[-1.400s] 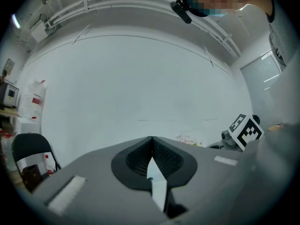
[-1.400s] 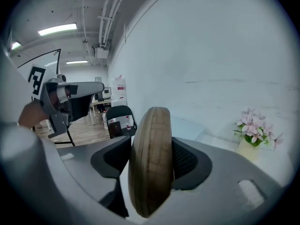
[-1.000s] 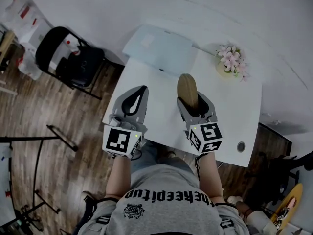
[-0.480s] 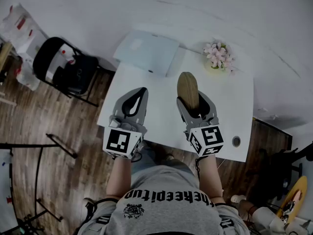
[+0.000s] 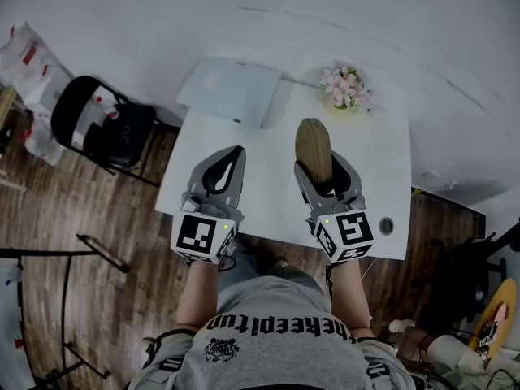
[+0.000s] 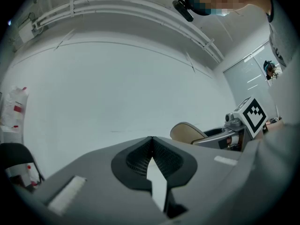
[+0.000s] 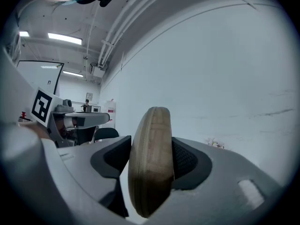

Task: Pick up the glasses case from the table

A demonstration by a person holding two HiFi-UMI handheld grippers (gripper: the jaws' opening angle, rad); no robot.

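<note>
Tan and wood-grained, the glasses case (image 5: 313,146) is sitting in my right gripper (image 5: 323,167) in the head view, its rounded end sticking forward past the jaws over the white table (image 5: 382,177). My left gripper (image 5: 233,154) is hovering beside it, over the table's left part. A pot of pink flowers (image 5: 347,89) and a pale flat slab (image 5: 230,90) are lying at the far edge. A black chair (image 5: 106,120) is standing on the wooden floor (image 5: 49,218) to the left.

The left gripper view is showing what the head view cannot: my left jaws are pressing tip to tip with nothing between them. The case is peeking in at the right.

The right gripper view is showing both pads (image 7: 187,161) clamping the case's broad sides, the case standing on edge against a plain white wall (image 7: 225,69).
</note>
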